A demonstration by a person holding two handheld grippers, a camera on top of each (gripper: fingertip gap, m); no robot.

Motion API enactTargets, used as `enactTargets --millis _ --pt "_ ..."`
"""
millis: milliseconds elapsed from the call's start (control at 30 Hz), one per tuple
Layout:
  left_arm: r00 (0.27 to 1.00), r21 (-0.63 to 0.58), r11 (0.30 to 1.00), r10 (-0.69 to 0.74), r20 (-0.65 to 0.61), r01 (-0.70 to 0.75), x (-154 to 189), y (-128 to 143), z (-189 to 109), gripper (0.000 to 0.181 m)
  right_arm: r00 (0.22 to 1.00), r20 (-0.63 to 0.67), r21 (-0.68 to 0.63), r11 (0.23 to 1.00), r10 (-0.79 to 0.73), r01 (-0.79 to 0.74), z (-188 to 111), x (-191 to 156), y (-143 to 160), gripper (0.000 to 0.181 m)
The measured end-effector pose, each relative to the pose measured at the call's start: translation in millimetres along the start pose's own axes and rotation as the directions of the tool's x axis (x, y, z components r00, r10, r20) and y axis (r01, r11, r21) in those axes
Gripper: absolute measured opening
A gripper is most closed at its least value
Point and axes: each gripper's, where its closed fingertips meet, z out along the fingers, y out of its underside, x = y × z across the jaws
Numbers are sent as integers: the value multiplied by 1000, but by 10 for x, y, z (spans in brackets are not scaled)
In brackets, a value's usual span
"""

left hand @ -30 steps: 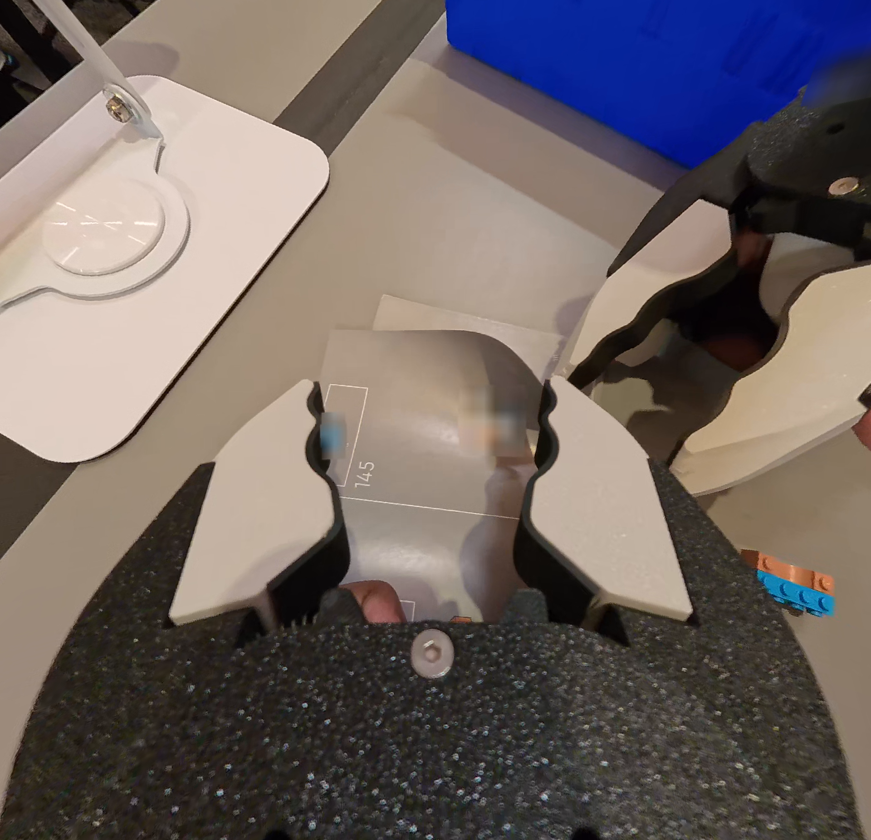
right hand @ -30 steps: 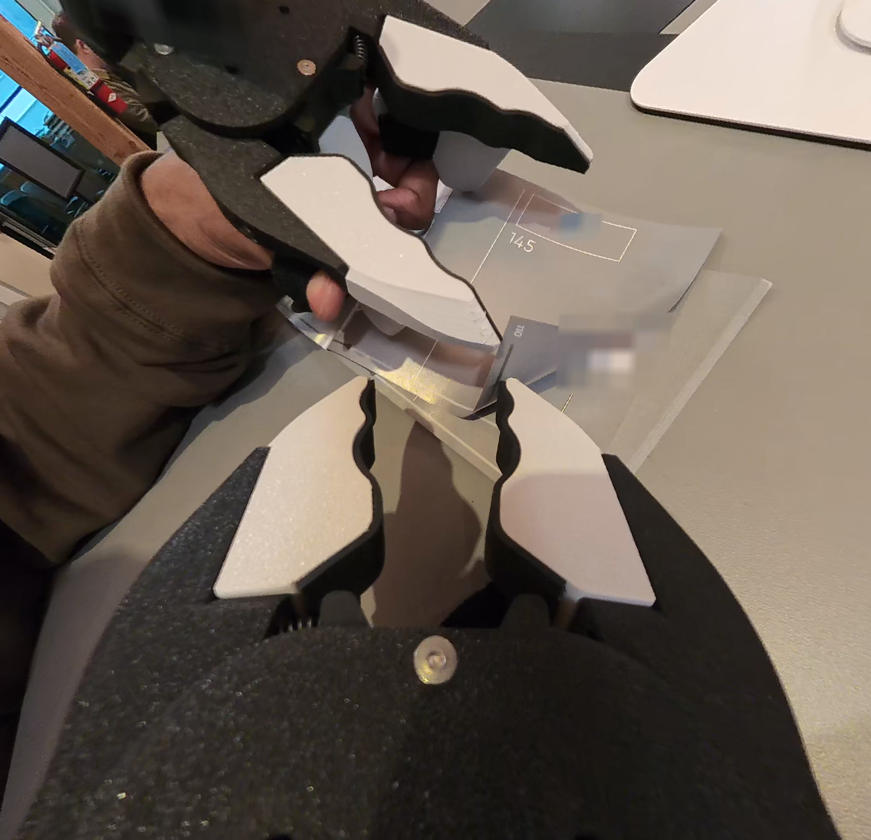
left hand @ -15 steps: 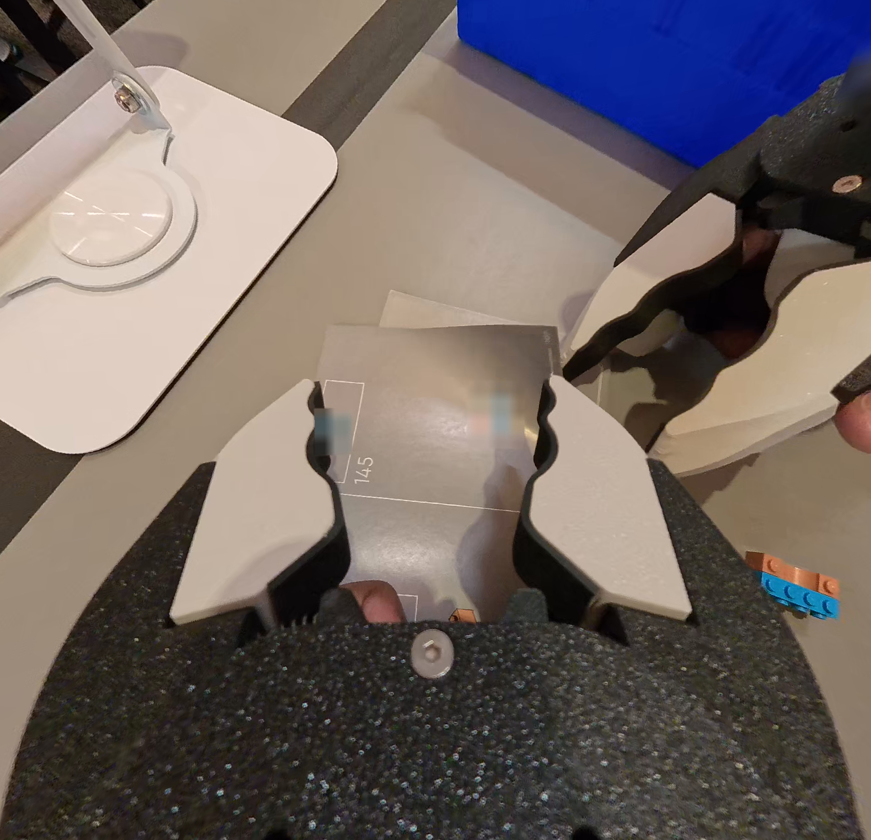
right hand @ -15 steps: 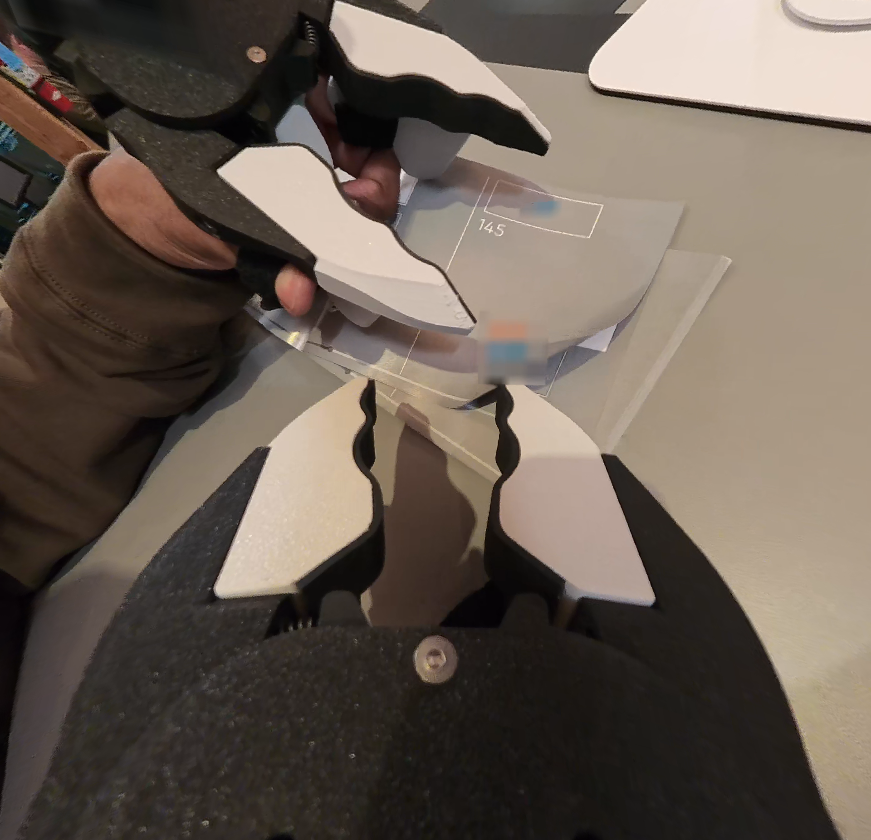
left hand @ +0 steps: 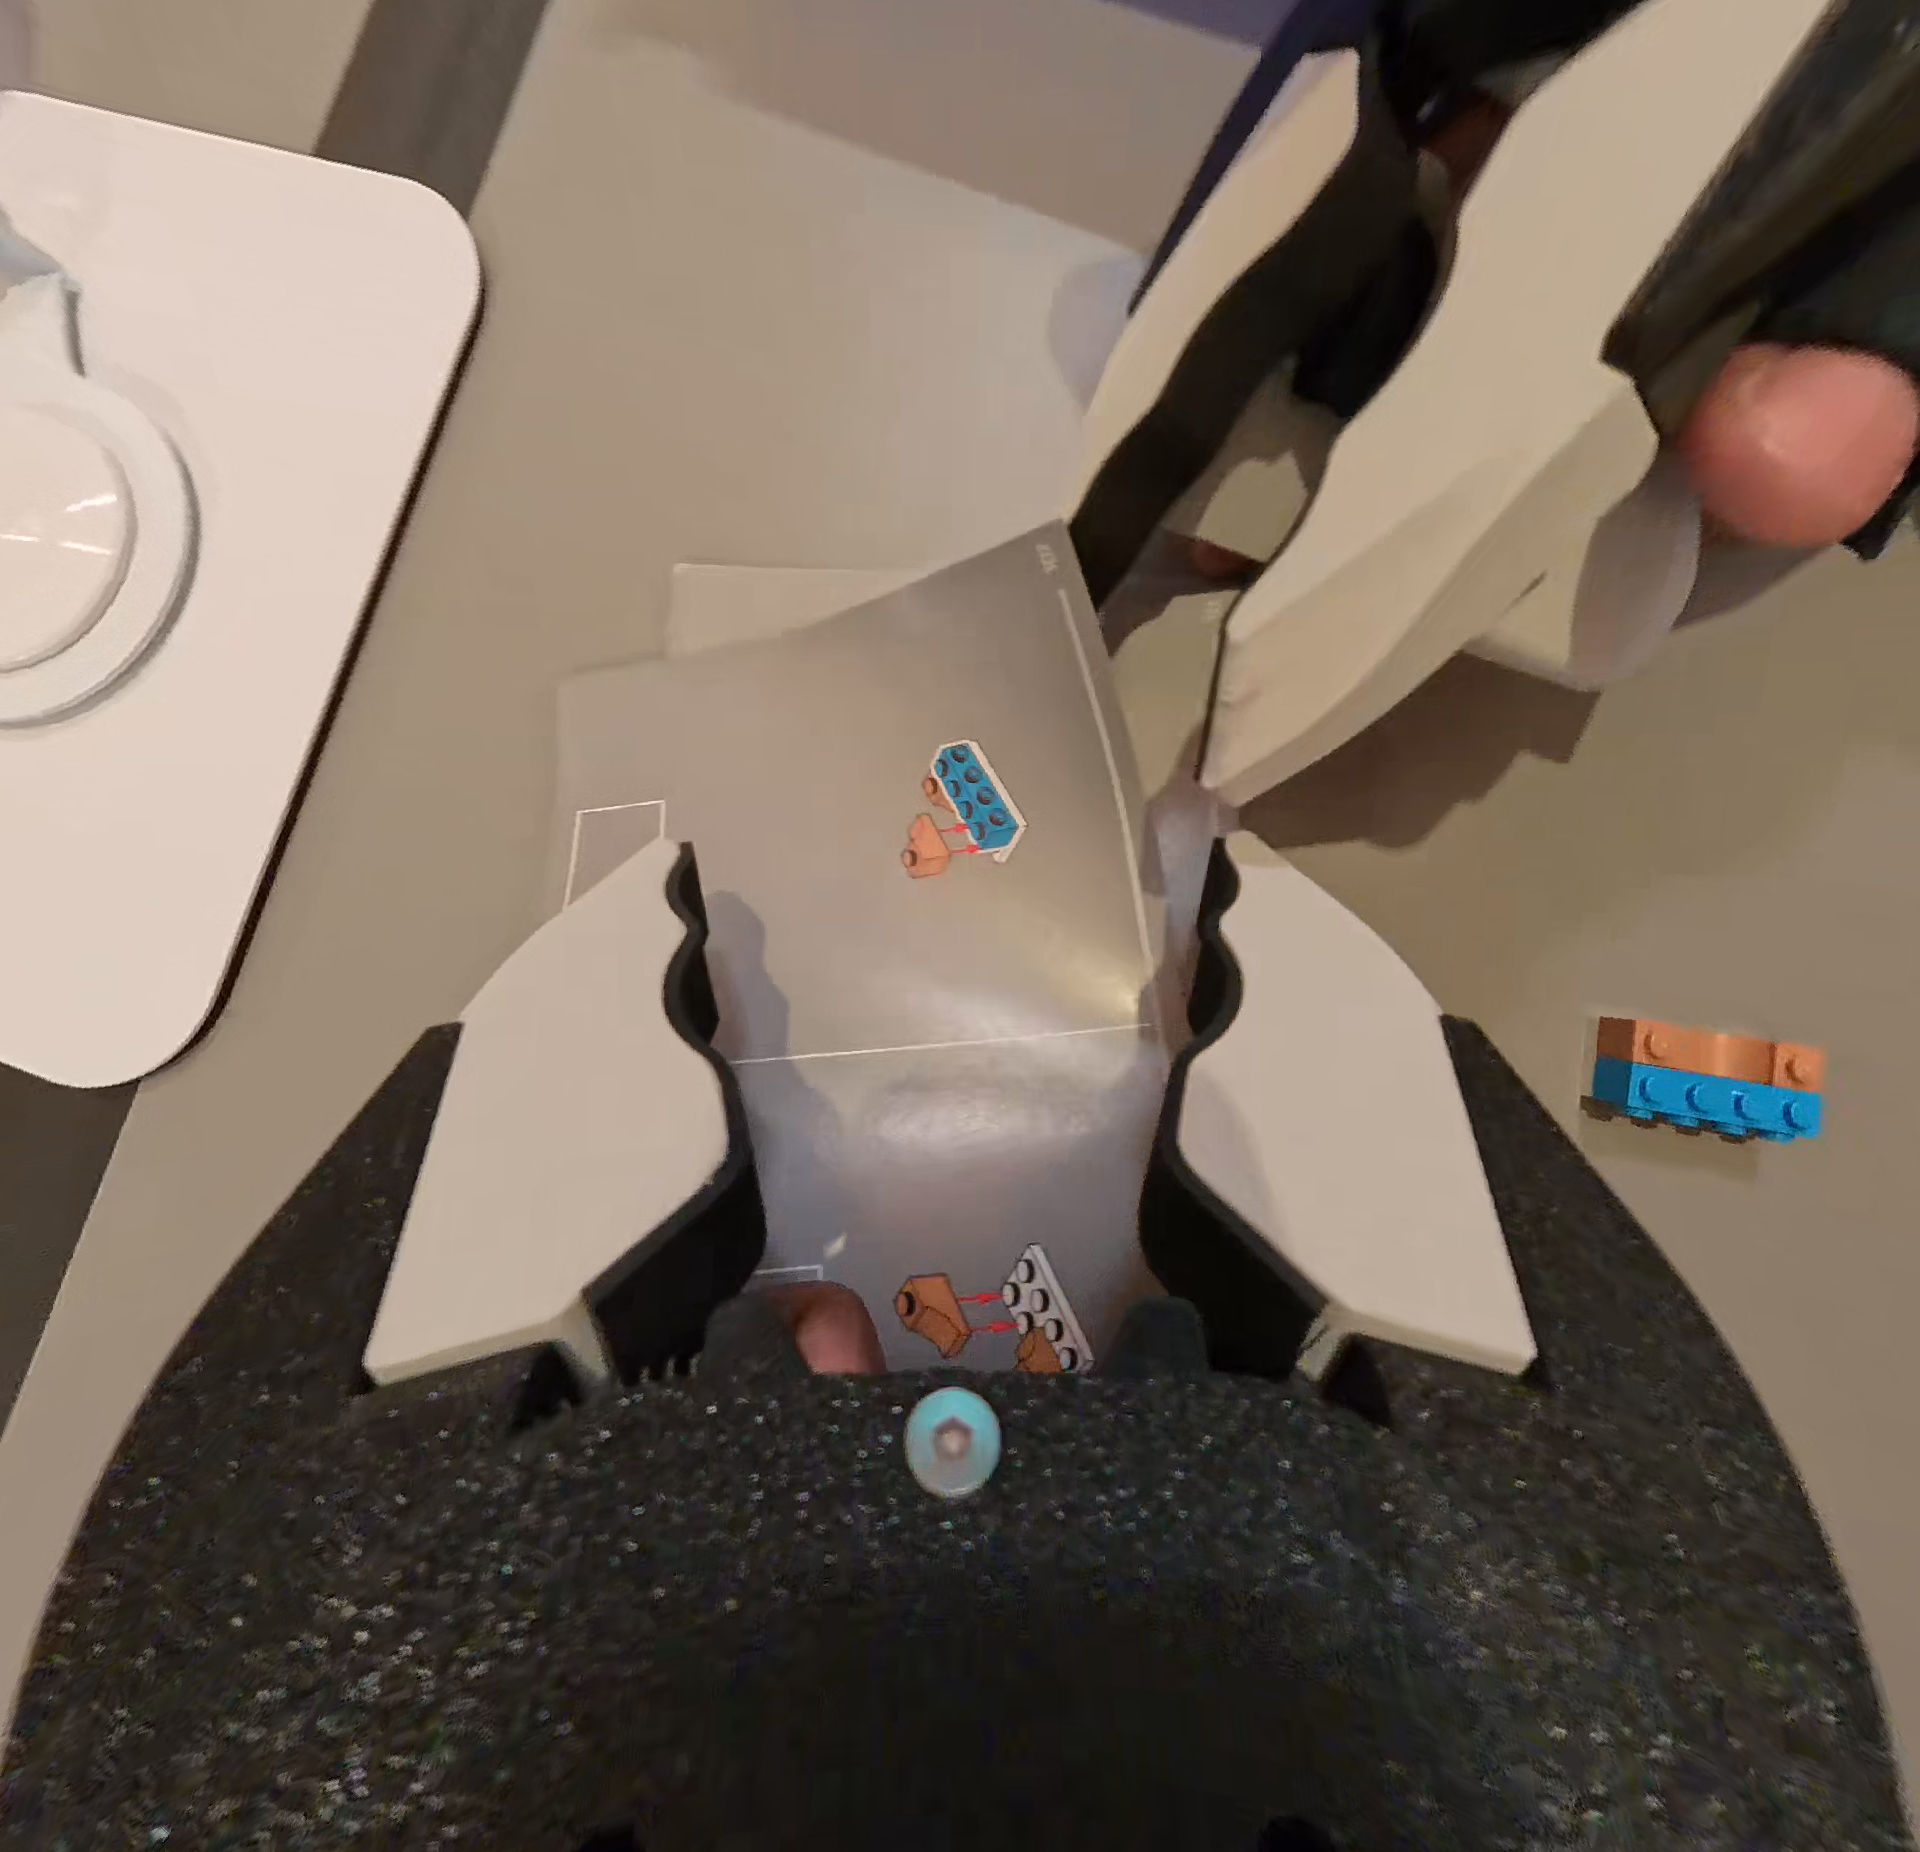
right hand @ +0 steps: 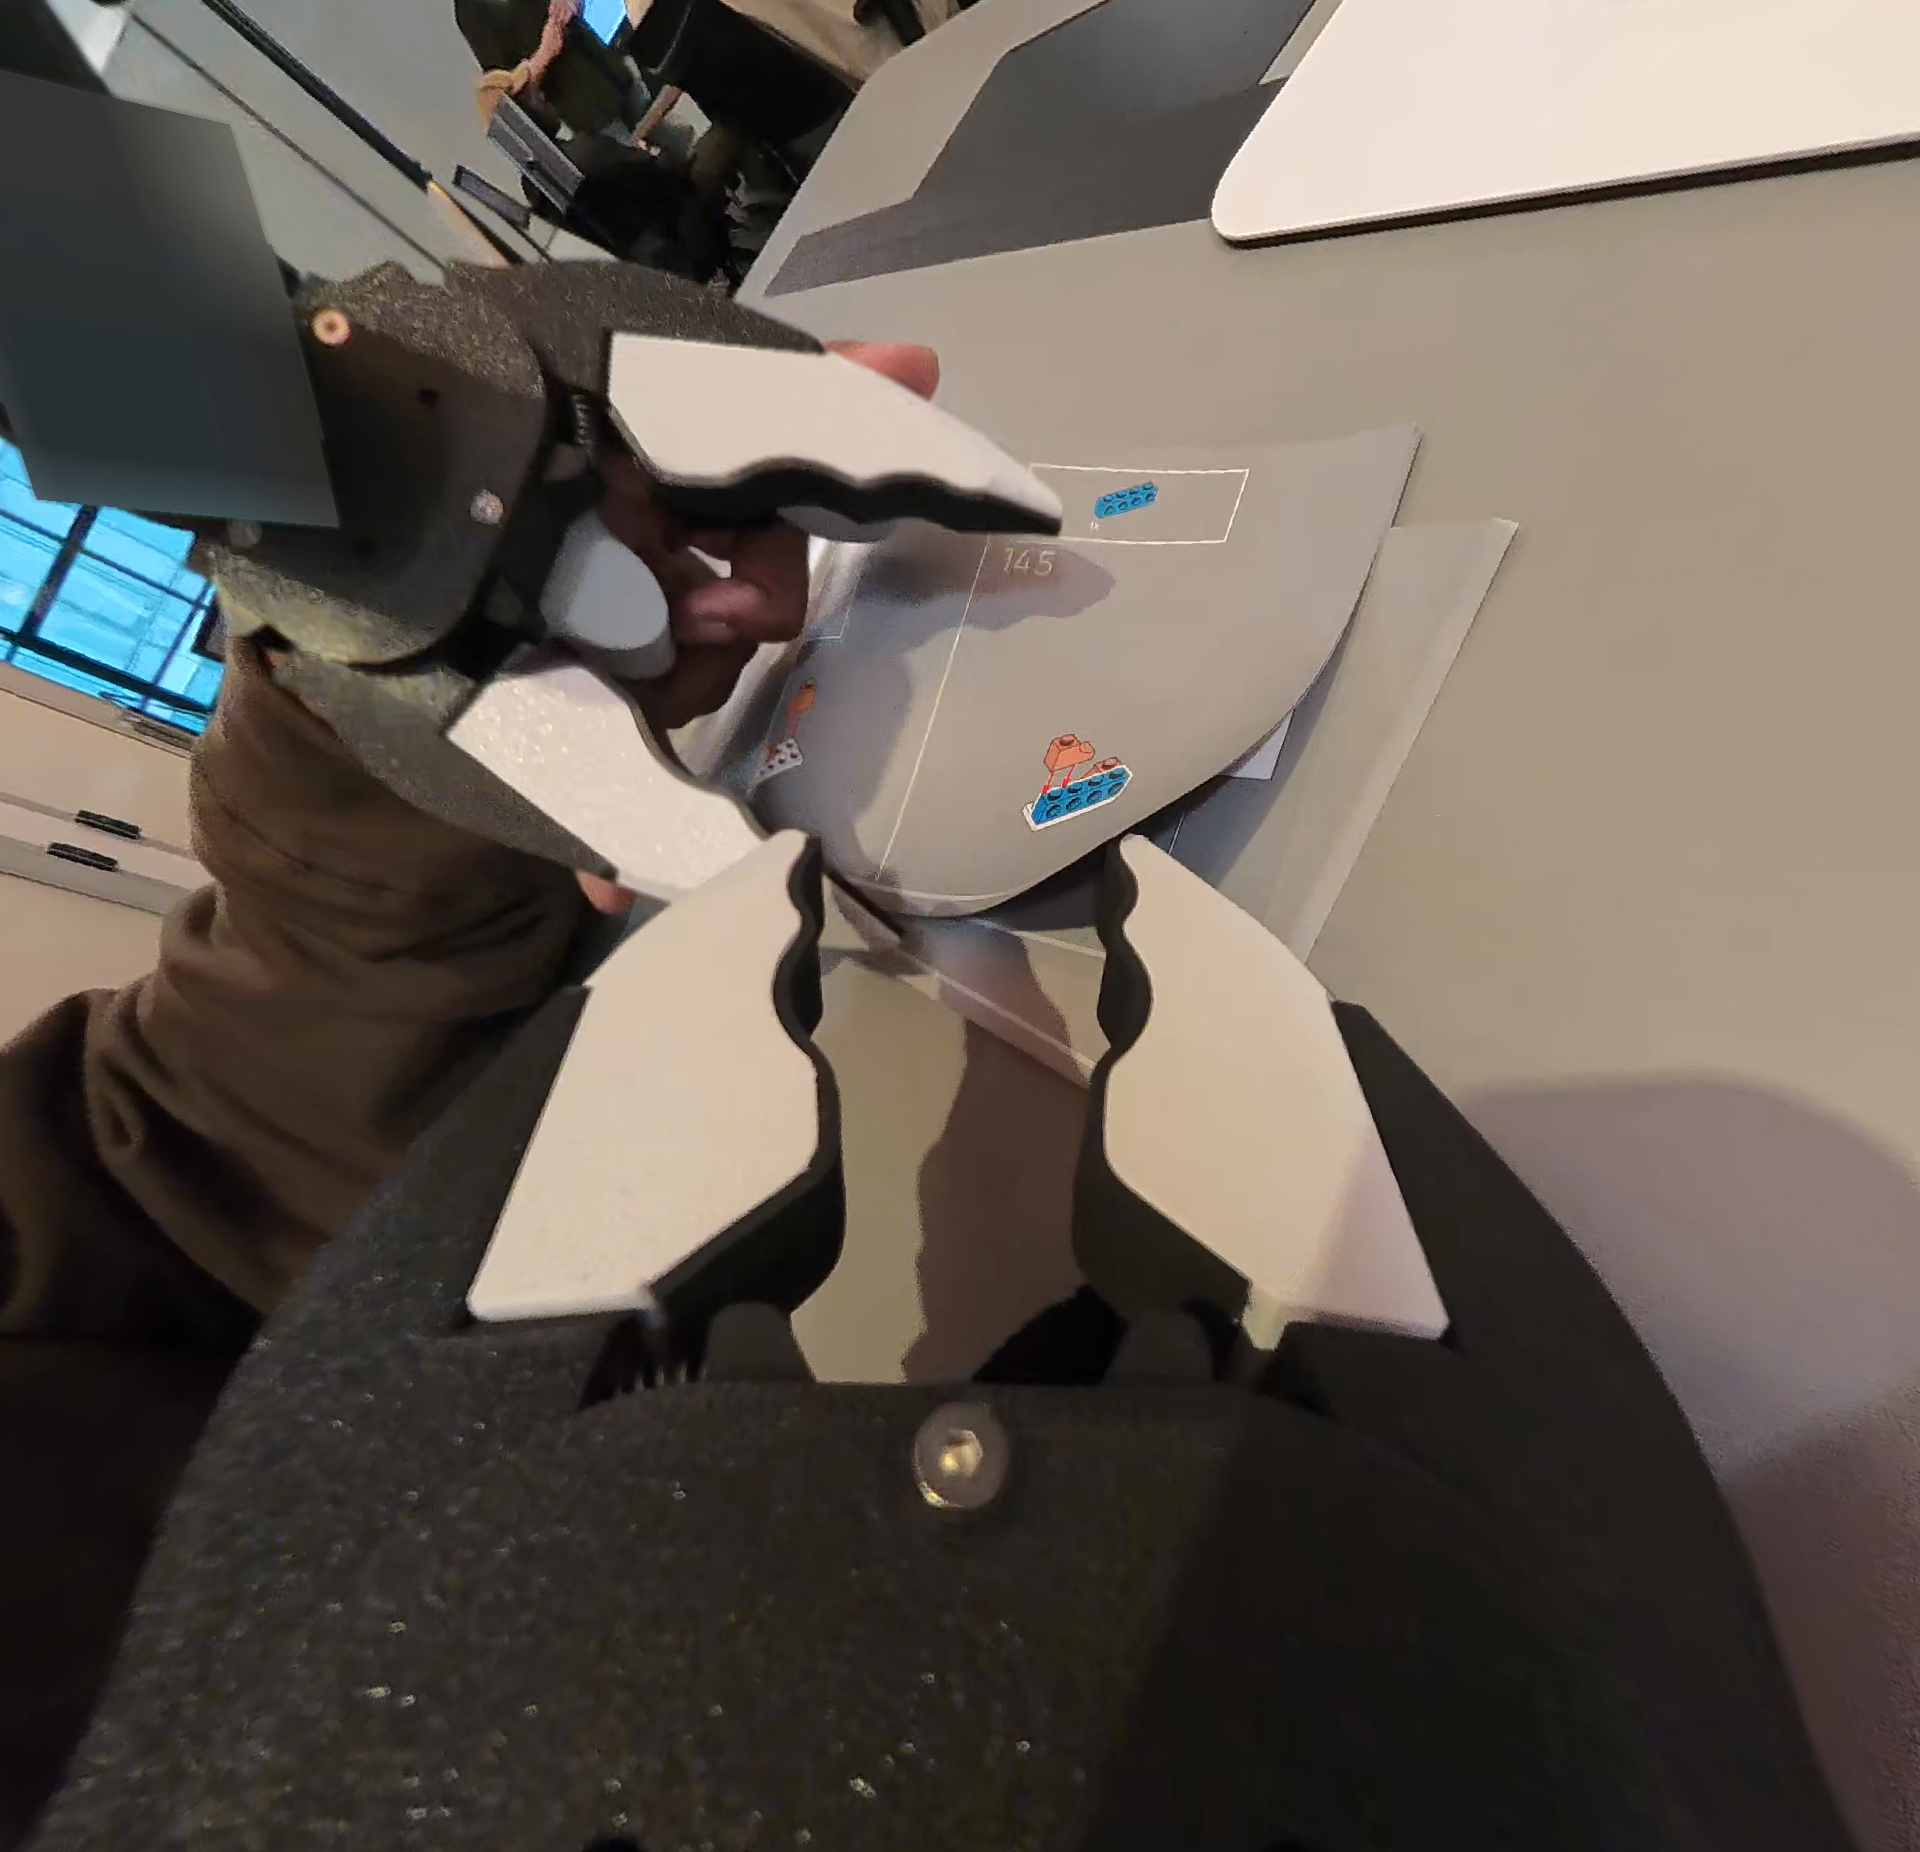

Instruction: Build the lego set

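My left gripper point(left hand: 945, 867) hangs over the instruction booklet point(left hand: 883, 867), jaws spread wide with nothing between them; the glossy grey page shows straight through the gap. My right gripper point(right hand: 961, 852) is spread open too, nothing in its grip, its tips poised at the near curled edge of that same booklet.

In the left wrist view the right gripper point(left hand: 1226, 753) comes in from the upper right, fingertips down at the page's right edge, right beside the tip of my left gripper's right finger. Whether they touch the paper, I cannot tell. A thumb point(left hand: 1797, 452) shows at its handle.

The top page arches up off the sheets beneath it. It carries small drawings of blue and orange bricks. From the right wrist view my left gripper point(right hand: 904, 680) sits up left, above the booklet's left part, held by a hand in a brown sleeve point(right hand: 312, 971).

Out to the right of my left gripper, a small lego assembly point(left hand: 1709, 1080), orange bricks along a blue one, lies on the grey table point(left hand: 779, 348), well clear of the booklet and of both grippers.

Further out, a white flat base point(left hand: 239, 555) with a round raised disc sits at the table's left, across a dark strip. A sliver of something blue shows at the top edge, too little to identify.
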Motion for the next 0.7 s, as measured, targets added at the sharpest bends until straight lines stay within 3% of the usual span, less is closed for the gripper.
enactTargets --millis 200,467,700 --pt "1000 -59 998 15 24 -14 3 70 85 91 1000 8 0 1000 -14 14 4 -25 3 51" --pt "998 -20 998 -51 41 51 -101 52 31 89 999 44 16 1000 -3 2 3 -71 -17 51" --pt "1000 -28 1000 -14 21 15 -1 9 49 89 997 77 31 999 17 -20 -12 -93 -43 50"
